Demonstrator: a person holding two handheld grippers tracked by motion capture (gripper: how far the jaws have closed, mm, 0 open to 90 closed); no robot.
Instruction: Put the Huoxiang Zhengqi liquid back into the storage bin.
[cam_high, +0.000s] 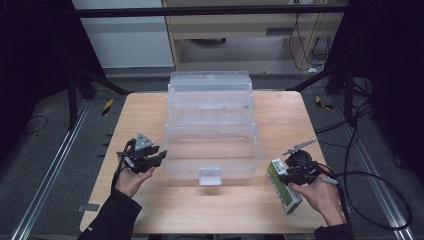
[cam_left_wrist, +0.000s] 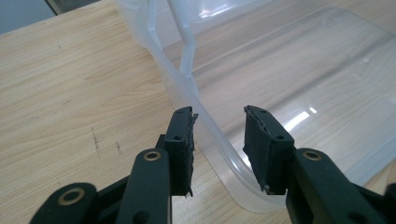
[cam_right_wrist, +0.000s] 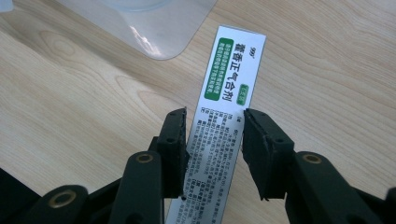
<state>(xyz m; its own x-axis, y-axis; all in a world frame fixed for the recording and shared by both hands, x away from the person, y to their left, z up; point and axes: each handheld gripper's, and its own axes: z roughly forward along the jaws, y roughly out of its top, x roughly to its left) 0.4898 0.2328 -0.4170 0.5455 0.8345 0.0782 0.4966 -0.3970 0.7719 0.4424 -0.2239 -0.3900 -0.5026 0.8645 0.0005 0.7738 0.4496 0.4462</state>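
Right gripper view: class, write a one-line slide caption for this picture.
Open right gripper straddles a white and green medicine box lying on the wooden table.

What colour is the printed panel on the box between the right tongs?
Green with white characters, on a white box; clearest in the right gripper view.

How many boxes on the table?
2: a clear plastic bin open at the table's middle, and a green-and-white carton at the near right, between the right tongs.
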